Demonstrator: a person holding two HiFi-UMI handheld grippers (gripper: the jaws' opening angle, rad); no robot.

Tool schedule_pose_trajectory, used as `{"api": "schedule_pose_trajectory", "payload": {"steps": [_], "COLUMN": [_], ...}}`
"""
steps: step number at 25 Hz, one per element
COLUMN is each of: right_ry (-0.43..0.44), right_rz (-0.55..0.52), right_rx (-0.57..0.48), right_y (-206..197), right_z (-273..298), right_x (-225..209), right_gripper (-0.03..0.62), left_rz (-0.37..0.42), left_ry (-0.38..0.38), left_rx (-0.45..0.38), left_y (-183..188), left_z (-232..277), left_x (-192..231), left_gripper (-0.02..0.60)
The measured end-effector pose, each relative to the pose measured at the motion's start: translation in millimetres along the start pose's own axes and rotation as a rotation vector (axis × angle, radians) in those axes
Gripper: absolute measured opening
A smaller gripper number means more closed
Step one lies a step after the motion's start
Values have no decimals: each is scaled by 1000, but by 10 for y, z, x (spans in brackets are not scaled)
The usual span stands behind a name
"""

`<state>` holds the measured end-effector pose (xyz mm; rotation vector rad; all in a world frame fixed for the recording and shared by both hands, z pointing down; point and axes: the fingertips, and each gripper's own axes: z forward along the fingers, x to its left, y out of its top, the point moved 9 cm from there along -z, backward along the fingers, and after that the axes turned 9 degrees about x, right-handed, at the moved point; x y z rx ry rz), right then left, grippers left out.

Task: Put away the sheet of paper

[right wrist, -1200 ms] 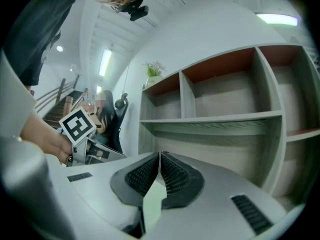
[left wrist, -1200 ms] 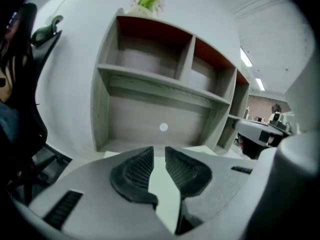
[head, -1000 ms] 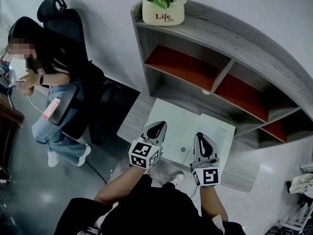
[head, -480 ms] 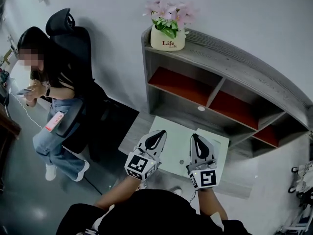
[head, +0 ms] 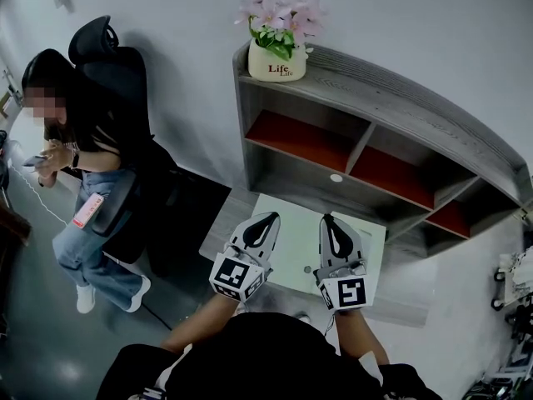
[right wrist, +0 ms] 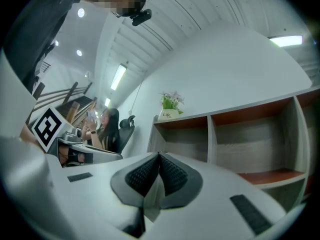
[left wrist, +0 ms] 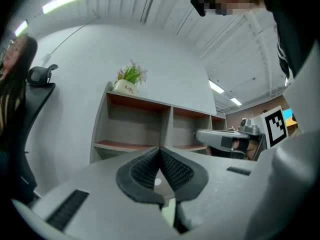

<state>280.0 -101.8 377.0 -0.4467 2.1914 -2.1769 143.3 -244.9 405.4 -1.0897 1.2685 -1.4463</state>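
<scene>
Left gripper, jaws pressed together, facing a grey shelf unit.
The gripper fills the lower frame, its jaws meeting tip to tip at centre. The shelf unit stands behind at mid frame with a flowerpot on its top left corner. The right gripper shows at mid right.

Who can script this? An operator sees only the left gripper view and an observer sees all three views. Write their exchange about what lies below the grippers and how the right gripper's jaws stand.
Operator: What is below my grippers?
Observer: A white tabletop, just in front of the shelf unit. In the head view the left gripper and the right gripper hover side by side above it.
Operator: Is the right gripper open?
Observer: No. Its own view shows the jaws together, with nothing visible between them.
</scene>
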Motion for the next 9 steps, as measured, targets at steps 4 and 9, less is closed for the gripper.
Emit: {"api": "schedule_pose_trajectory", "payload": {"steps": [4,9], "right_ry": [-2,6], "right_rz": [-6,-10], "right_rx": [8,22], "right_y": [-3,-21], "right_z": [12,23], "right_x": [7,40], "right_gripper": [23,23], "left_rz": [5,12], "left_ry": [-8,-6], "left_rx": [-2,-4], "left_y": [5,4], "left_z": [12,-3], "left_x": [-9,-5], "left_gripper": [8,8]}}
